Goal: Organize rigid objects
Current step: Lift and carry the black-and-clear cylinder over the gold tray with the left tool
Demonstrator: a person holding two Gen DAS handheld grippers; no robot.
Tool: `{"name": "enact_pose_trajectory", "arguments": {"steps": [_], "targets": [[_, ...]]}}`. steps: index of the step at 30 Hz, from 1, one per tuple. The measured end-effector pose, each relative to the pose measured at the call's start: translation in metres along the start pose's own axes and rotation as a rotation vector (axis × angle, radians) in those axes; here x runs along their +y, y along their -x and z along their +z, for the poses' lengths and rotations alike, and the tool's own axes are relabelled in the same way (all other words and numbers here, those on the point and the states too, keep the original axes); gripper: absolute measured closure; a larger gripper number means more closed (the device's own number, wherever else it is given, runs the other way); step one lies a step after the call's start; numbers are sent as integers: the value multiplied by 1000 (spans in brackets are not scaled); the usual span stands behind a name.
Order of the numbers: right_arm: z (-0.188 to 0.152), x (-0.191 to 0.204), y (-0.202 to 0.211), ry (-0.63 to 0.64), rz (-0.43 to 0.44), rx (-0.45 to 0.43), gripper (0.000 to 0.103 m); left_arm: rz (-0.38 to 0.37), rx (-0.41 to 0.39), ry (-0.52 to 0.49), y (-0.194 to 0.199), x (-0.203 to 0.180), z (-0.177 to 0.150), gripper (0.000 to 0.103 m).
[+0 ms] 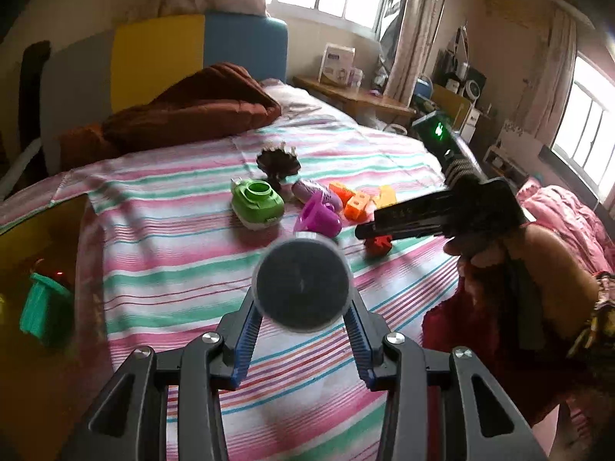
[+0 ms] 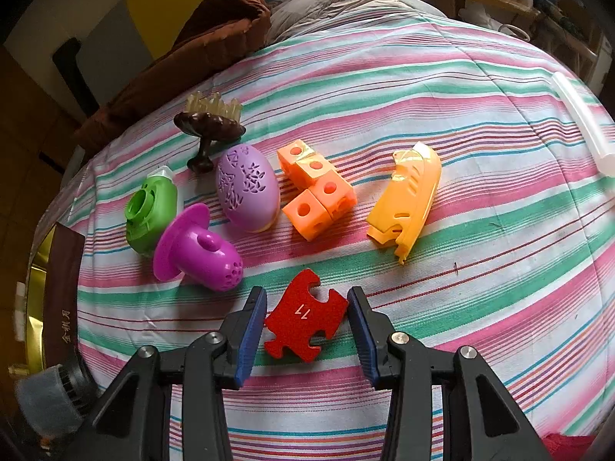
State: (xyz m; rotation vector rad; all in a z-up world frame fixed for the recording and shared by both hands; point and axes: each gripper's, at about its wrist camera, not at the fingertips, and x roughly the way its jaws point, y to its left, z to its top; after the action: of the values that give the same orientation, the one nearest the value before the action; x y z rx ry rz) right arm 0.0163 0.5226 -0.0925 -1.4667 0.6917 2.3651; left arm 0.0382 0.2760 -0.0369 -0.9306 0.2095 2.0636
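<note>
My left gripper is shut on a round dark disc with a grey rim, held above the striped bed sheet. My right gripper is open, its jaws on either side of a red puzzle piece that lies on the sheet. Beyond it lie a magenta cup-shaped toy, a green toy, a purple egg, orange cubes, a yellow-orange shell piece and a brown brush. The right gripper also shows in the left wrist view.
A brown quilt lies at the bed's head. A gold box and a teal object sit off the bed's left edge. A white bar lies at the right. A wooden desk stands behind.
</note>
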Motion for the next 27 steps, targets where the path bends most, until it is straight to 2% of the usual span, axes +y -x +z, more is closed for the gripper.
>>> {"name": "enact_pose_trajectory", "arguments": {"steps": [7,8,9,12,14,15,17,18,20,23,26,27], "targets": [[-3,1,5,9,-8,-4,59,11,-28,26,17,13,-4,62],[-4,1,6,9,-8,-4,59,13,-32,30,18,16,-5,77],[-5,2,6,9,-9,-4,59,13,-29,29,18,16,-5,82],[-7,2,7,17,-17,-4,59,23,8,19,10,17,-7,82],[-9,1,9,17,-17,-4,59,38,41,14,4,16,-9,75],[-9,-1,11,14,-15,-5,59,37,71,6,-2,15,-9,72],[-10,-3,13,10,-12,-3,59,57,106,-10,-9,13,-9,57],[-10,-2,13,12,-14,-3,59,68,141,-19,-15,11,-6,55],[-9,0,11,19,-19,-1,59,43,207,-35,-26,7,-1,54],[-11,1,12,20,-21,-1,59,19,368,-73,-52,-2,6,54],[-11,1,13,16,-17,-1,59,-5,471,-127,-71,-10,9,54],[-11,1,13,15,-17,-1,59,-6,484,-139,-76,-12,9,55]]}}
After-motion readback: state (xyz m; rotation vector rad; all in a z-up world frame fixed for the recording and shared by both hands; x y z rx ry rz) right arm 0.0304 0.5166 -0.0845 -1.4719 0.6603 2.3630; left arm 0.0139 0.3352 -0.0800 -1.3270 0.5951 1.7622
